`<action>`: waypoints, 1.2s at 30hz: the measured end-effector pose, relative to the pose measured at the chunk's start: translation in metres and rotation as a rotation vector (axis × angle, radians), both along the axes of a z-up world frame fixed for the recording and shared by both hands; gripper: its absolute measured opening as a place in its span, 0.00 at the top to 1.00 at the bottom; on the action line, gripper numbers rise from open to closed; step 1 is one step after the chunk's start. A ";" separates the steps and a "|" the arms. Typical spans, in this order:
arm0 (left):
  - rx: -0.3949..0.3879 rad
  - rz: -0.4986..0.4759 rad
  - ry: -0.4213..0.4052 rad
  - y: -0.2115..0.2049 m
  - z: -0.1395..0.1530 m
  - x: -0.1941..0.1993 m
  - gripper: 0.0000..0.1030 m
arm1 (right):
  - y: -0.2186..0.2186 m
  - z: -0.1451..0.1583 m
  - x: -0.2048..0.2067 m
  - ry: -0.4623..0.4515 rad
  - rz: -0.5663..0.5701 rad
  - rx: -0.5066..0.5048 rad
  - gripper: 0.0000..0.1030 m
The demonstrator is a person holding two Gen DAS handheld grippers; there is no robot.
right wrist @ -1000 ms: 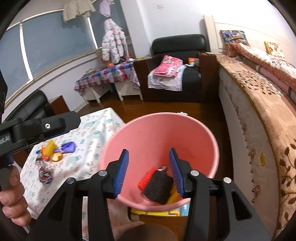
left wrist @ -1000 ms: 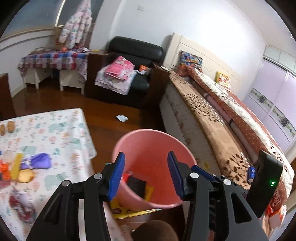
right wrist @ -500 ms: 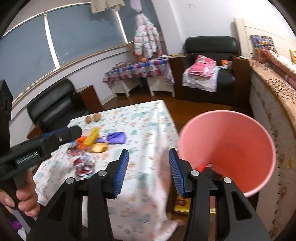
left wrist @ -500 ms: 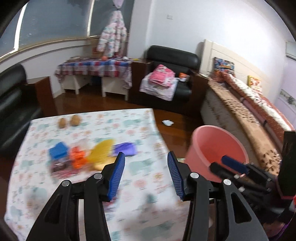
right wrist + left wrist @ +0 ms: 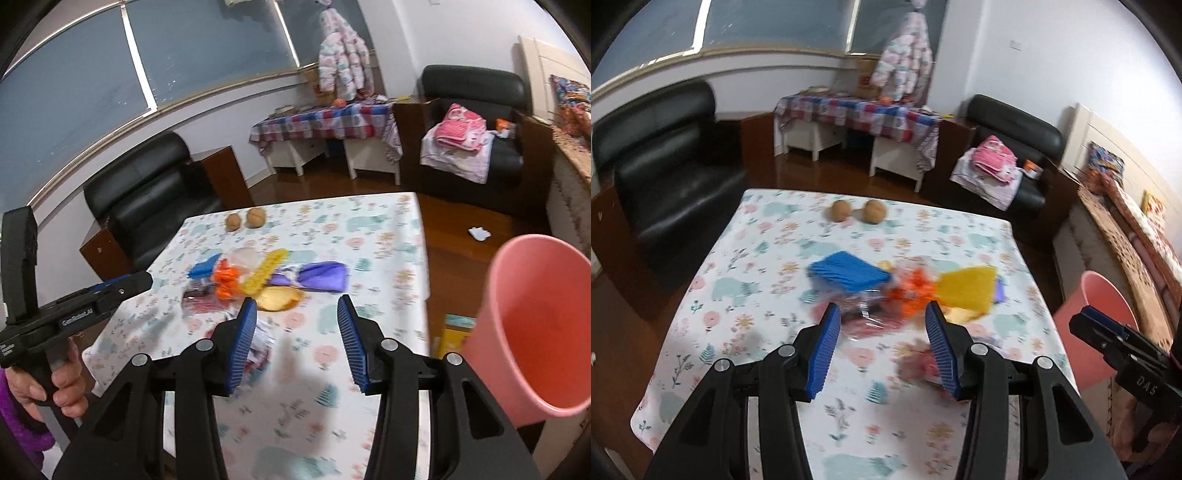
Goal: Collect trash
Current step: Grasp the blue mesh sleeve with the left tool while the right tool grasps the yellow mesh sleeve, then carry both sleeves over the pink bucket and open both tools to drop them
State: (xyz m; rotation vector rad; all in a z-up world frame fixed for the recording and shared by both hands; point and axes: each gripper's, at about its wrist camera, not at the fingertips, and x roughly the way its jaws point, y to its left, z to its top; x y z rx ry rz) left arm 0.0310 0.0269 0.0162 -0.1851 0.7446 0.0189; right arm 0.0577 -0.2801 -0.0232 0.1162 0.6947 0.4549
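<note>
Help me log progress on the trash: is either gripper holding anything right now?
No: the left gripper and right gripper both hang open and bare above the table.

On the table (image 5: 369, 236) a cluster of trash (image 5: 258, 280) lies near the middle, with two round fruits (image 5: 245, 219) behind it toward the table's far edge. The bin (image 5: 532, 332) stands off the table's right side, on the floor. An armchair (image 5: 147, 184) sits beyond the table's far left corner, and a second armchair (image 5: 476, 122) beyond its far right corner.
</note>
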 end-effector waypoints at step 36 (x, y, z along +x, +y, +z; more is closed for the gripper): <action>-0.399 0.197 0.212 0.077 -0.069 0.124 0.95 | 0.056 -0.034 0.080 0.159 0.020 0.082 0.90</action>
